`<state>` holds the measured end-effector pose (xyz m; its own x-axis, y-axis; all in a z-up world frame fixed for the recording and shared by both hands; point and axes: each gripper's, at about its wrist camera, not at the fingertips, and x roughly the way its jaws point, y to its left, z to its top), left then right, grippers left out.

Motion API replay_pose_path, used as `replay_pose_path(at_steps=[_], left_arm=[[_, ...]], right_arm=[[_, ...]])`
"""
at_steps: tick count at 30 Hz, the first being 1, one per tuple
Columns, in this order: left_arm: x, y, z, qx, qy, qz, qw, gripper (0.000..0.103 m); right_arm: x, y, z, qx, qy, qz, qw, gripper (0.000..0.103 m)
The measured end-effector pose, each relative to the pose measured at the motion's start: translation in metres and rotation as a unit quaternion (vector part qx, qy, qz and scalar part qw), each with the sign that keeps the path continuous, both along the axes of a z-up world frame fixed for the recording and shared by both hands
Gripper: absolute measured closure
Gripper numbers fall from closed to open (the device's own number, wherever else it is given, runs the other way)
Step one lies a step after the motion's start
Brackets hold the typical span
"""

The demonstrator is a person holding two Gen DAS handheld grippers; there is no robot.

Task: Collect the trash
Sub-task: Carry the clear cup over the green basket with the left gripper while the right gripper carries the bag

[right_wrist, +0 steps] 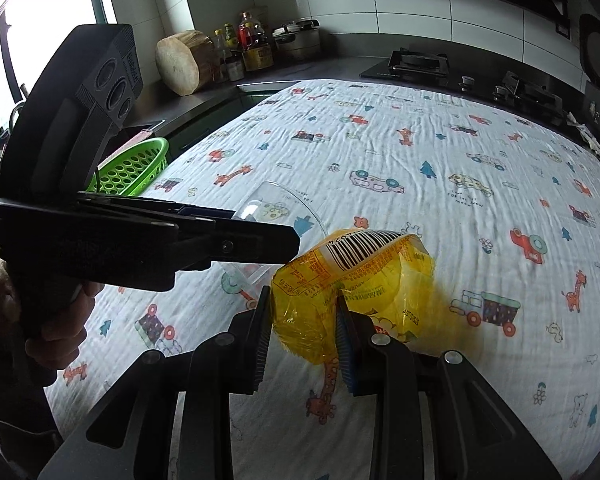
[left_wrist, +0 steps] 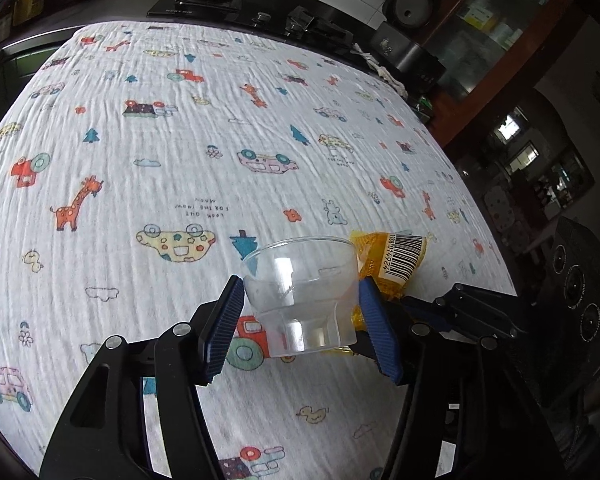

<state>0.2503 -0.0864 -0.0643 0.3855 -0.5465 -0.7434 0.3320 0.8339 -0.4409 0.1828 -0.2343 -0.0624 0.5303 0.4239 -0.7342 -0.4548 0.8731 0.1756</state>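
Note:
My left gripper (left_wrist: 300, 320) is shut on a clear plastic cup (left_wrist: 302, 296), held above the cartoon-print cloth (left_wrist: 180, 152). The cup also shows in the right wrist view (right_wrist: 276, 208), behind the left gripper body (right_wrist: 148, 236). My right gripper (right_wrist: 302, 328) is shut on a crumpled yellow plastic wrapper (right_wrist: 348, 276) with a barcode label, held above the cloth just right of the cup. The wrapper also shows in the left wrist view (left_wrist: 396, 260), behind the cup.
A green perforated basket (right_wrist: 136, 168) sits at the cloth's left edge beside the counter. A gas stove (right_wrist: 420, 66), bottles (right_wrist: 252, 48), a pot and a wooden block (right_wrist: 184, 62) stand along the back counter. A rice cooker (left_wrist: 410, 6) stands at far right.

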Motion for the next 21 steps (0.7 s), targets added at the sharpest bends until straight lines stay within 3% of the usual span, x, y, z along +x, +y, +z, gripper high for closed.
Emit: replay_pose_path(at_steps=[5, 11, 16, 21], left_arm=[[0.003, 0.003, -0.007, -0.012, 0.019, -0.003, 0.9997, 0.039], [0.005, -0.001, -0.010, -0.010, 0.009, -0.002, 0.9999, 0.041], [-0.001, 0.001, -0.002, 0.001, -0.008, 0.002, 1.0000, 0.044], [-0.020, 0.019, 0.025, 0.022, -0.048, 0.018, 0.9985, 0.045]], right_arm=[[0.000, -0.001, -0.004, 0.000, 0.001, -0.003, 1.000, 0.075], [0.000, -0.003, -0.005, 0.003, -0.001, 0.000, 1.000, 0.075], [-0.005, 0.000, -0.001, 0.014, -0.002, 0.003, 1.000, 0.075], [-0.014, 0.013, 0.014, 0.029, -0.016, 0.013, 0.999, 0.075]])
